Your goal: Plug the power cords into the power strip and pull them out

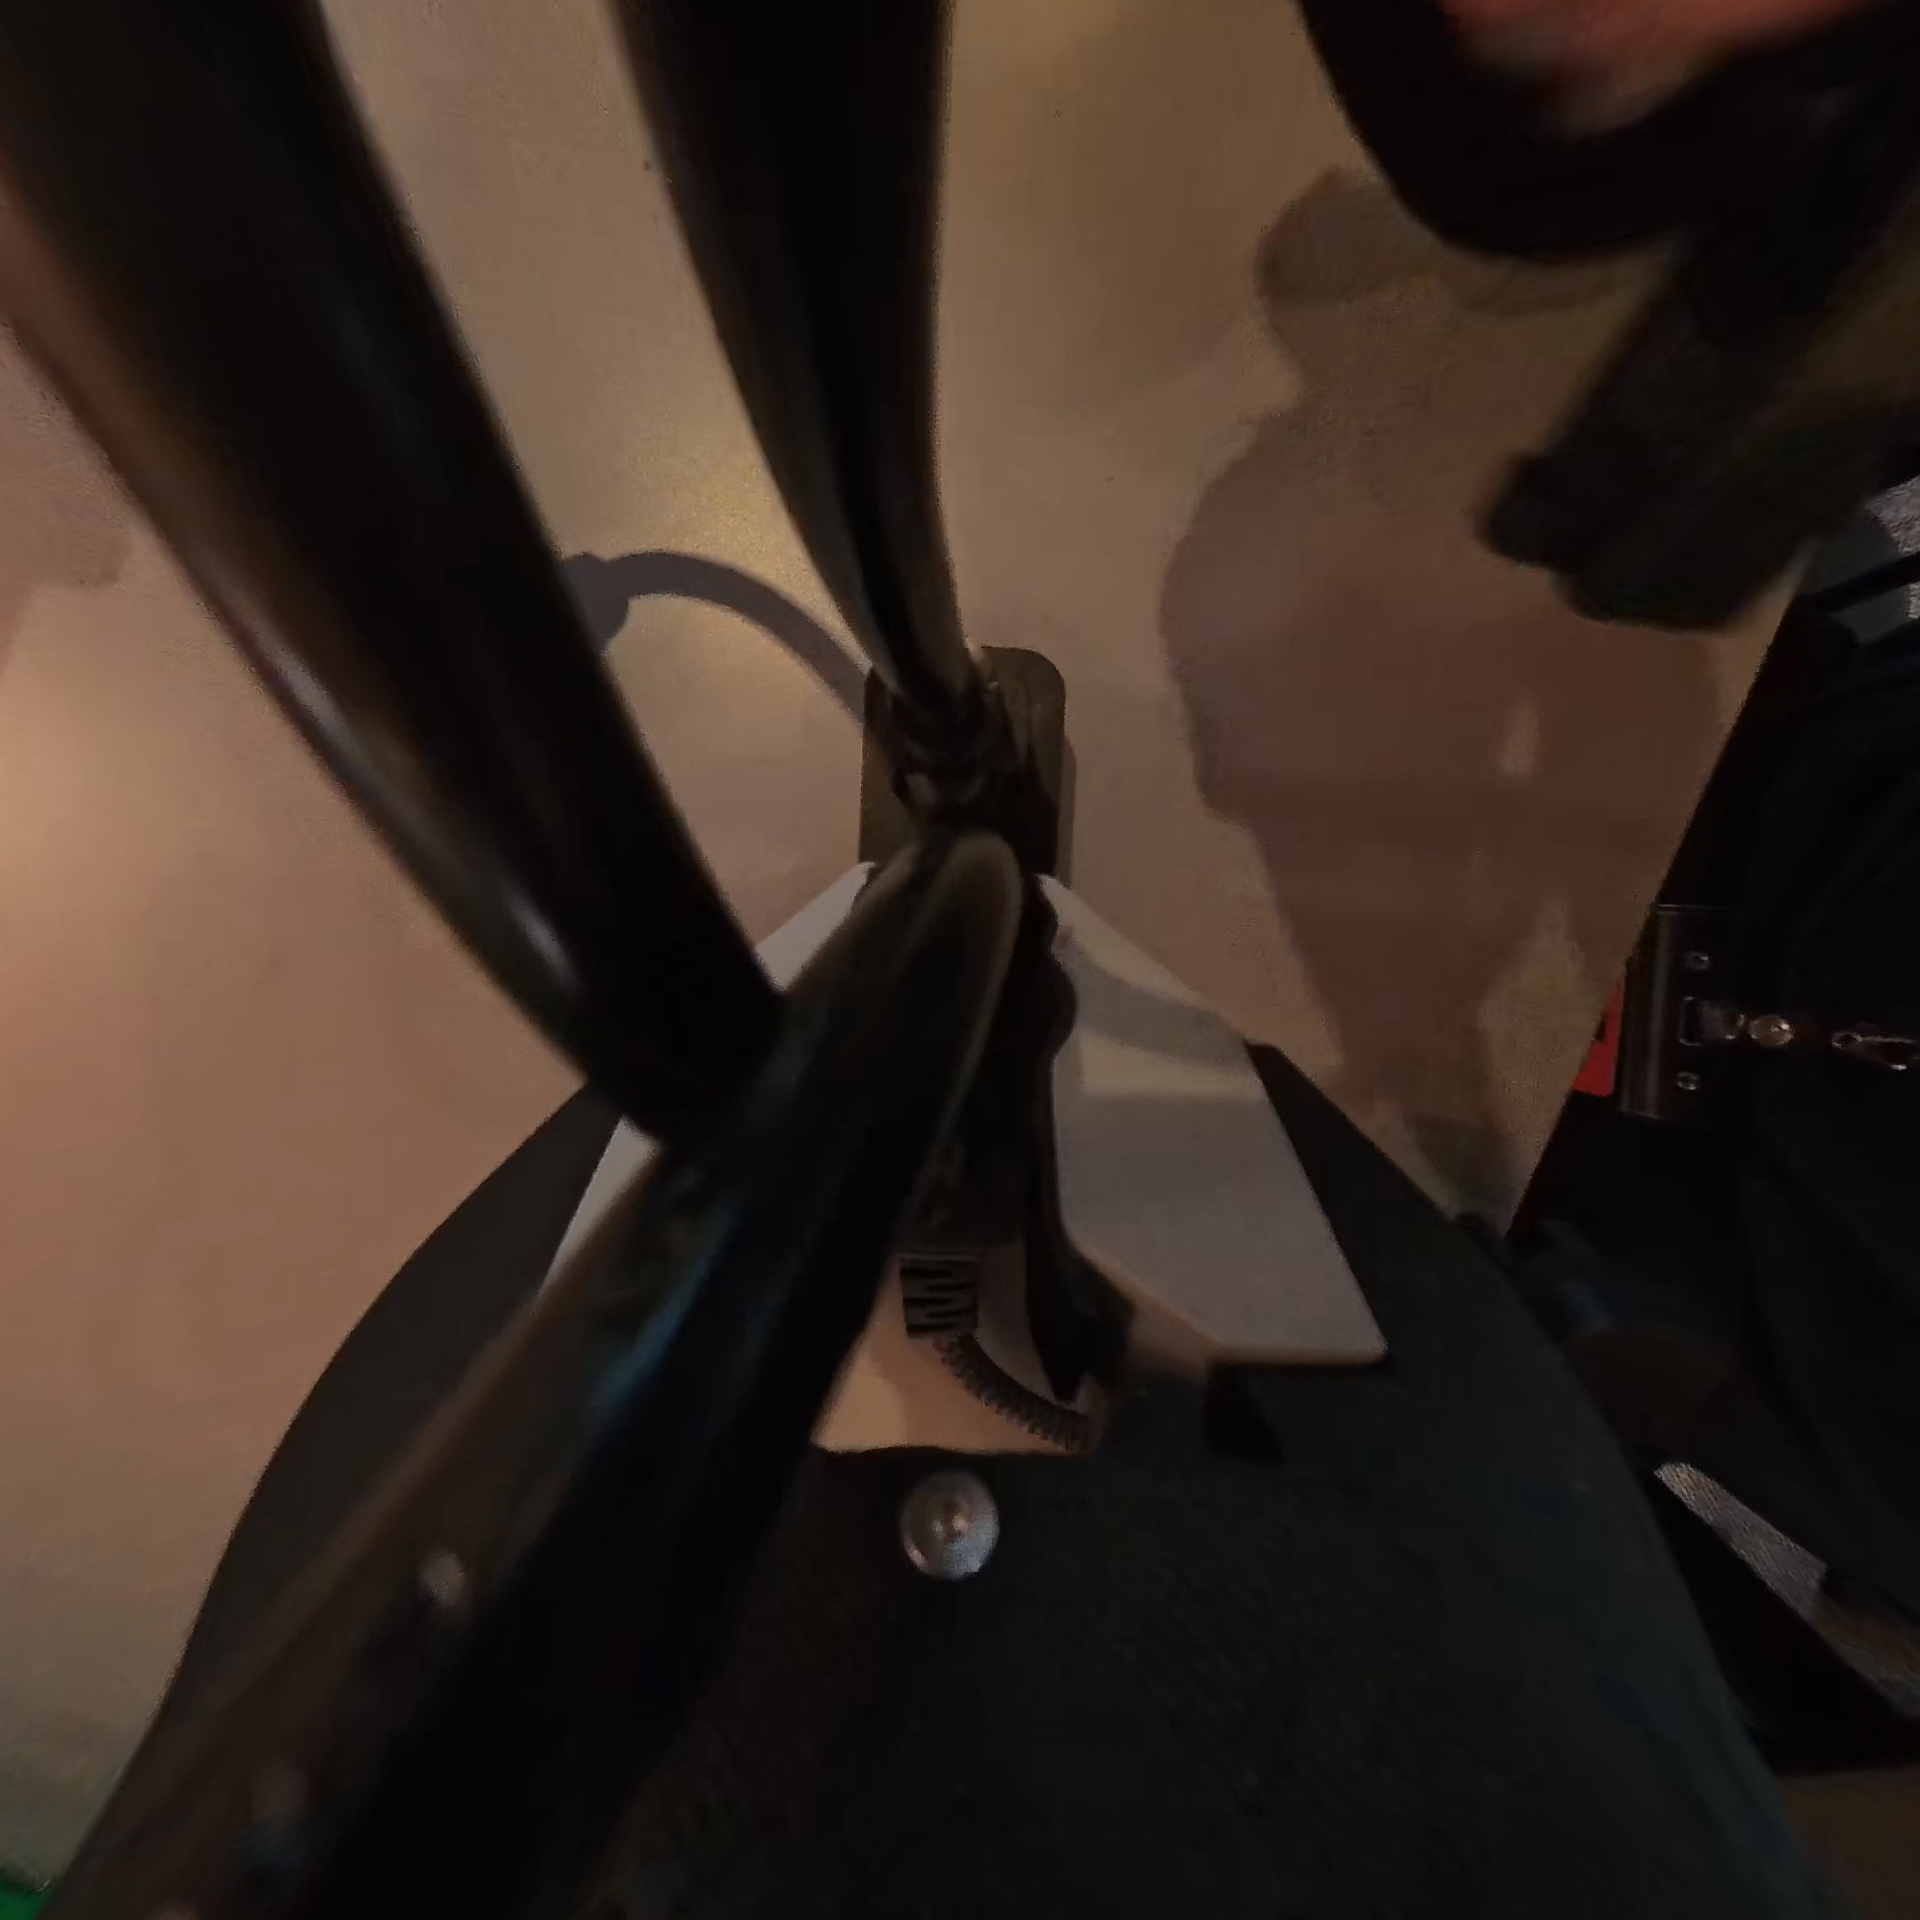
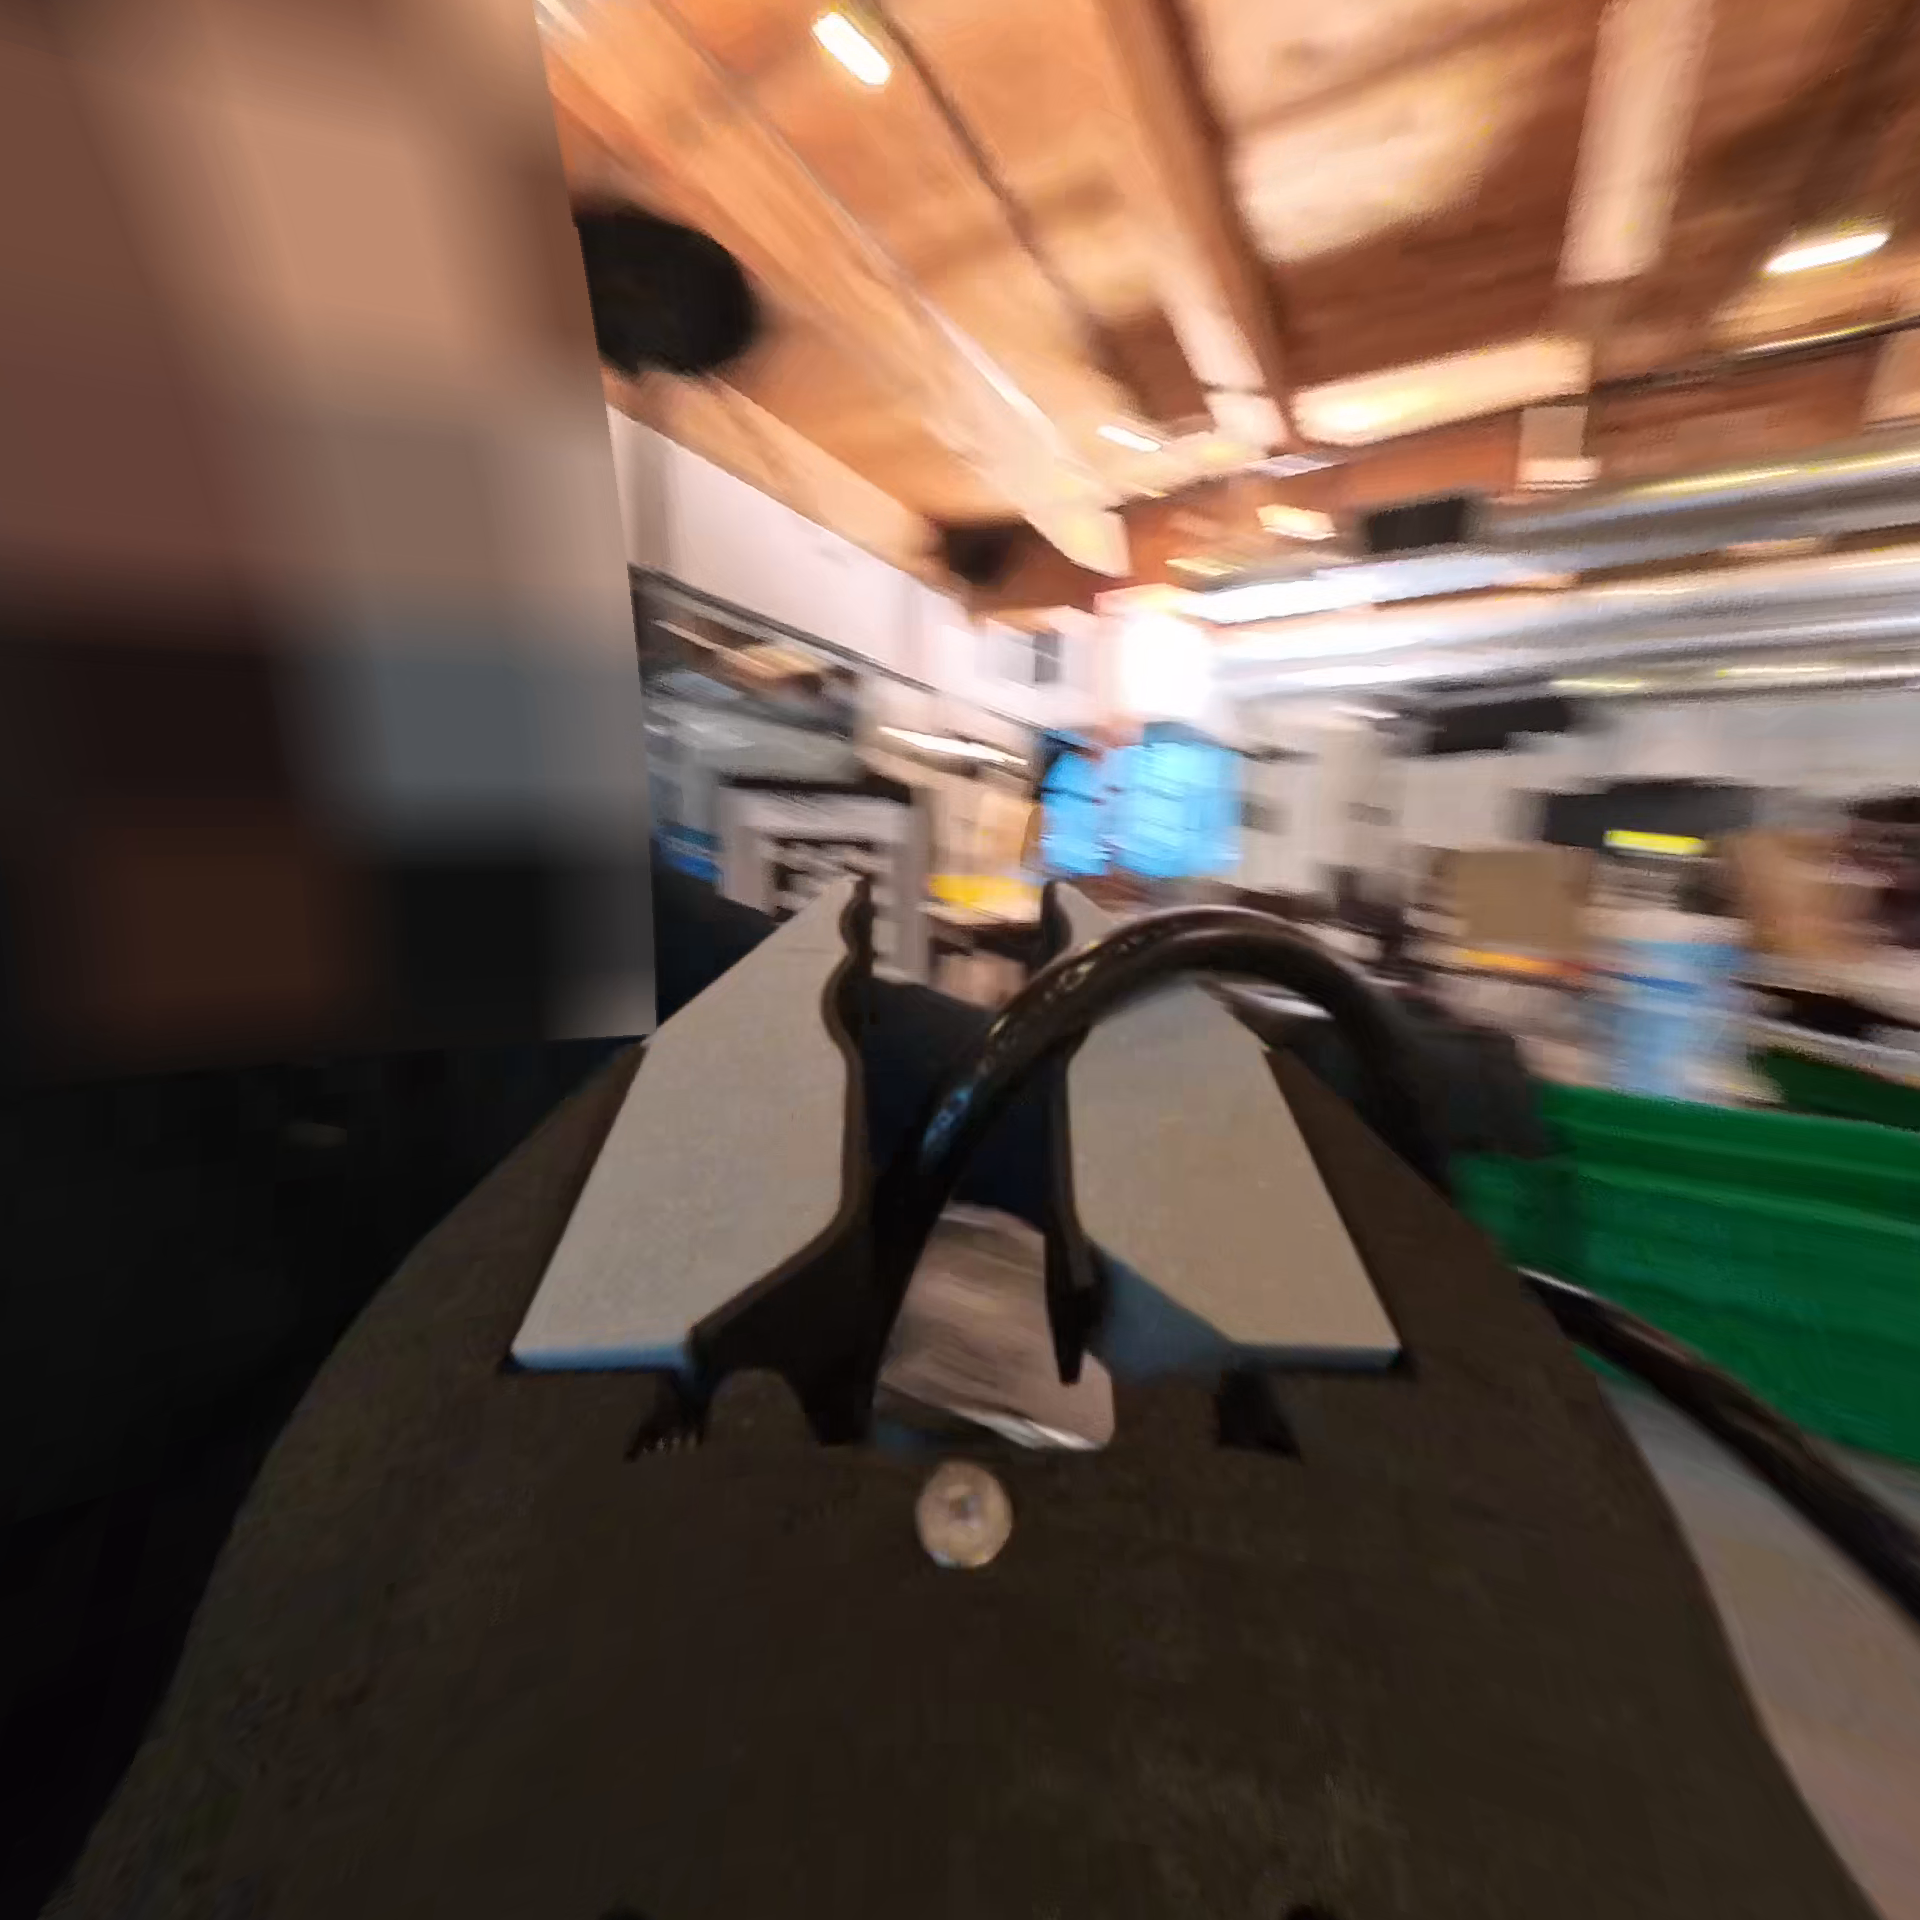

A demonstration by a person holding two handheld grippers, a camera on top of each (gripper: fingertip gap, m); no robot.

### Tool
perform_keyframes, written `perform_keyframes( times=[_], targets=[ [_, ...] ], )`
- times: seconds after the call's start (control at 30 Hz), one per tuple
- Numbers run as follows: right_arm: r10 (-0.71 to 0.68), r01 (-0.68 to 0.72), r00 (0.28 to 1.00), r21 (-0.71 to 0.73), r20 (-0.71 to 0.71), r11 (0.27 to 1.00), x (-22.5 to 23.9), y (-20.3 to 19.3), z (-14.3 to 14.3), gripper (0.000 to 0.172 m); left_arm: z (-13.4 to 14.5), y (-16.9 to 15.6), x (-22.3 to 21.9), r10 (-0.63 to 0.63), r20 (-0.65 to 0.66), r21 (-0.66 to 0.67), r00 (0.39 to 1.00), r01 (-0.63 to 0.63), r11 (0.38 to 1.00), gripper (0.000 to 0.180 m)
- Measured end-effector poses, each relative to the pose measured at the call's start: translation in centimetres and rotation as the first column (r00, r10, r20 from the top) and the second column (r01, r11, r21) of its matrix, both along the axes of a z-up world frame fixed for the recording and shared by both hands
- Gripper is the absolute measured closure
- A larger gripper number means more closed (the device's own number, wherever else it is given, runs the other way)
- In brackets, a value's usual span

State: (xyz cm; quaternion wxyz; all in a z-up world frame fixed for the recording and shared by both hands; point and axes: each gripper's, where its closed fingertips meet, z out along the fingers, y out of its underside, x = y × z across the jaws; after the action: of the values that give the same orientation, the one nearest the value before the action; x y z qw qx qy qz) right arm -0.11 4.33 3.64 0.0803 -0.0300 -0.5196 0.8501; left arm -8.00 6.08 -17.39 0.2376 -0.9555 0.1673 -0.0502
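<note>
Left gripper [image 1: 961, 894] is low over the pale bench [image 1: 260, 935], its 2 fingers pinching a black power cord [image 1: 935, 727] at what looks like the plug end; thick loops cross the view and blur hides the contact. Right gripper [image 2: 961, 914] is raised toward the ceiling [image 2: 1039, 260], fingers spread, a second black cord [image 2: 1195, 951] arching loosely between them.

Black cords [image 1: 904, 582], green crate [image 2: 1704, 1226].
</note>
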Motion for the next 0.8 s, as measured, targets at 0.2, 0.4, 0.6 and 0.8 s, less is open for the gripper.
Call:
perform_keyframes(
  times=[0.2, 0.4, 0.6, 0.8],
  targets=[
    [-0.075, 0.083, 0.996, 0.168, -0.054, 0.982, -1.1, -1.6, -0.9, 0.144, 0.0, 0.2, 0.0, 0.016, 0.012, 0.014, 1.0, -0.016, 1.0, 0.157],
    [-0.118, 0.159, 0.98, 0.274, -0.159, 0.949, -0.9, -3.6, -2.2, 0.142, 0.1, 0.2, 0.1, -0.007, 0.03, 0.041, 1.0, 0.006, 0.999, 0.156],
    [0.056, -0.056, 0.998, 0.183, 0.01, 0.982, -0.6, -1.1, -3.0, 0.146, 0.4, 0.5, -0.5, 0.068, 0.213, 0.199, 0.975, -0.111, 0.974, 0.156],
    [-0.107, 0.096, 0.994, 0.304, 0.018, 0.948, -2.6, 0.3, -5.6, 0.158, 0.4, -1.9, -1.0, 0.076, 0.069, 0.066, 0.995, -0.08, 0.995, 0.148]
  ],
)
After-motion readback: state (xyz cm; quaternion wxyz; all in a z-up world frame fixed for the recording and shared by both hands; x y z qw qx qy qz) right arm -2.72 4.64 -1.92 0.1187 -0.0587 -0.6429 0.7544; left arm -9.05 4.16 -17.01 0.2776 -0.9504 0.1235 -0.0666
